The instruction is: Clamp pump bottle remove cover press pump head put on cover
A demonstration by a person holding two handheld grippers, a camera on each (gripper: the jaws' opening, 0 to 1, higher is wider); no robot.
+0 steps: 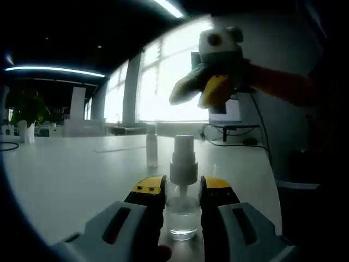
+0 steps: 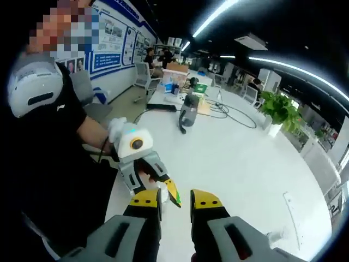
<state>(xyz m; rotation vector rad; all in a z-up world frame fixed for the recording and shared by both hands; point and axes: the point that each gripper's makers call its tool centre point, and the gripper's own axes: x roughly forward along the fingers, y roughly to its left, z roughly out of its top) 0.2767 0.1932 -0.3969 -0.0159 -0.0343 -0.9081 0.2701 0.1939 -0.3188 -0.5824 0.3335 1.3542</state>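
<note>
A clear pump bottle (image 1: 182, 218) with a white pump head (image 1: 183, 158) stands upright on the white table (image 1: 65, 174). My left gripper (image 1: 182, 188) is shut on its body, one jaw on each side. The pump head is bare. A slim clear cover (image 1: 151, 146) stands on the table just behind and left of the bottle. The right gripper (image 1: 217, 90) hovers high above the bottle, pointing down. In the right gripper view, my right gripper (image 2: 176, 202) is open with nothing between its jaws, and it looks down on the left gripper (image 2: 155, 177).
A green plant (image 1: 27, 109) stands at the far left of the table. Cables (image 1: 234, 142) and a monitor (image 1: 223, 112) lie behind the bottle. A person in dark clothes (image 2: 43, 164) stands at the table edge. A dark device (image 2: 188, 112) and cables (image 2: 229, 114) lie farther along the table.
</note>
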